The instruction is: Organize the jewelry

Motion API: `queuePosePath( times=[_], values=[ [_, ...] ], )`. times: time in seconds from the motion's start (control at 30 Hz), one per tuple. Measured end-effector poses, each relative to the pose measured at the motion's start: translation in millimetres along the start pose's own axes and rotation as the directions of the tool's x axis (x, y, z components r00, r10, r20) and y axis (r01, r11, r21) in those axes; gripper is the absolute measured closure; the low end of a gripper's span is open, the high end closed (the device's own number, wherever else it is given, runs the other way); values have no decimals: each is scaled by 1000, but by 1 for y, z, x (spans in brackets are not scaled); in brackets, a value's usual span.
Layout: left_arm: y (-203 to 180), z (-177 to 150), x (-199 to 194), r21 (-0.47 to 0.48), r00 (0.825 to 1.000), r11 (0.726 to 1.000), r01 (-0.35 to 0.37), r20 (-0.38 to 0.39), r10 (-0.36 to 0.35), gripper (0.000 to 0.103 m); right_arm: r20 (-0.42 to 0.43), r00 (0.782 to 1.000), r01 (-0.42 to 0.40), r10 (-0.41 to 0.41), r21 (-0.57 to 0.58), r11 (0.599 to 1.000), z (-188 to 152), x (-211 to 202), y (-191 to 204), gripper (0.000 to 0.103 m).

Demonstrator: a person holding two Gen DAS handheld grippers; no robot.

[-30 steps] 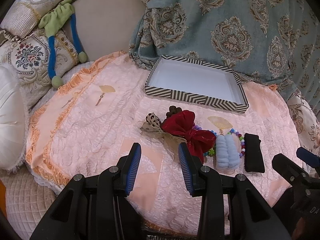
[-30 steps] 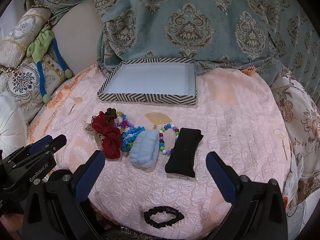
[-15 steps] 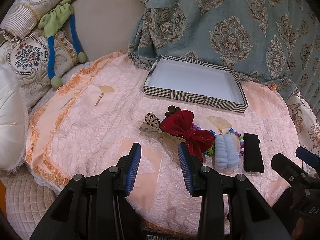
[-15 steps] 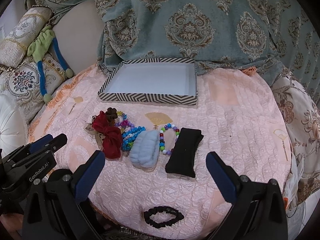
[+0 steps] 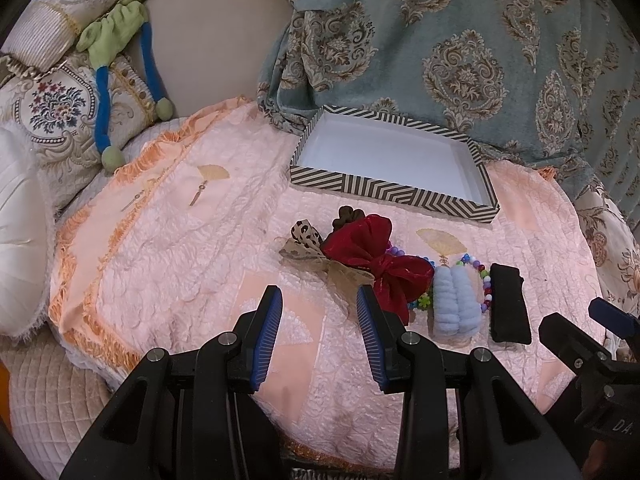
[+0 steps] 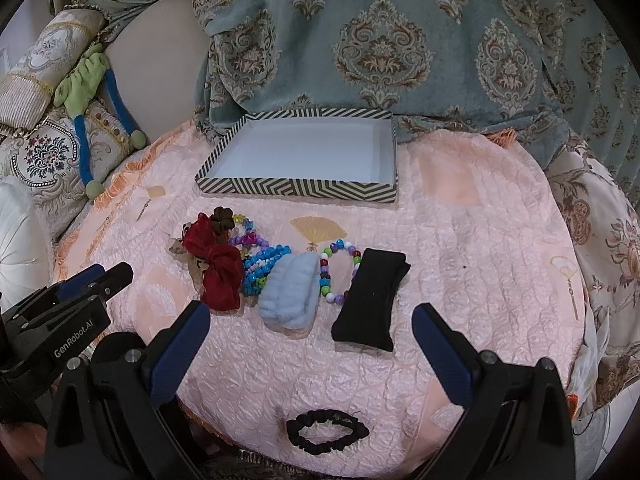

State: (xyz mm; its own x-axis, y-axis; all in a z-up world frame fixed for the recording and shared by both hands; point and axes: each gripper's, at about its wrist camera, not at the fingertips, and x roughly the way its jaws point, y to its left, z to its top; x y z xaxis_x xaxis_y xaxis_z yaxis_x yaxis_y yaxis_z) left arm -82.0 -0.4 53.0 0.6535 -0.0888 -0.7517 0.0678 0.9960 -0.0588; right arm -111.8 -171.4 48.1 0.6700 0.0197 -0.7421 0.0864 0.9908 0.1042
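An empty striped box [image 6: 224, 184] [image 5: 400, 194] sits at the back of the pink quilted cloth. In front of it lies a row of accessories: a red bow [image 6: 218, 270] [image 5: 384, 260], a leopard-print bow [image 5: 306, 242], bead bracelets [image 6: 260, 260], a light blue fluffy scrunchie [image 6: 290, 294] [image 5: 456, 300], a beaded ring bracelet [image 6: 338, 272] and a black headband [image 6: 370, 300] [image 5: 508, 304]. A black scrunchie [image 6: 326, 432] lies at the near edge. My left gripper [image 5: 318, 304] is open and empty, just left of the red bow. My right gripper [image 6: 310, 320] is wide open, above the cloth before the row.
Patterned teal fabric [image 6: 380, 40] hangs behind the box. Embroidered cushions [image 5: 52, 108] and a green and blue plush toy [image 5: 116, 36] lie at the left. The left half of the pink cloth [image 5: 168, 240] holds nothing.
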Motion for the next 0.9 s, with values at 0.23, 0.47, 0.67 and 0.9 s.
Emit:
queuePosePath(
  times=[0.23,0.47,0.67,0.9],
  values=[
    [18,0,6,-36,1000,999,11,-19,-12,81,-18,1000,-1,2,3,1000,-1,7,-11,1],
    [41,-2,22,-89,995,995,46,-86,-54,81,-27,999,-22,23,51,998,-5,18,-42,10],
    [55,3,45,-197,978,974,114,-151,-146,81,-30,986,-162,162,15,987,-2,33,-34,22],
    [76,14,60,-265,977,960,90,-162,-137,81,-70,953,-301,293,-176,937,25,70,23,30]
  ],
)
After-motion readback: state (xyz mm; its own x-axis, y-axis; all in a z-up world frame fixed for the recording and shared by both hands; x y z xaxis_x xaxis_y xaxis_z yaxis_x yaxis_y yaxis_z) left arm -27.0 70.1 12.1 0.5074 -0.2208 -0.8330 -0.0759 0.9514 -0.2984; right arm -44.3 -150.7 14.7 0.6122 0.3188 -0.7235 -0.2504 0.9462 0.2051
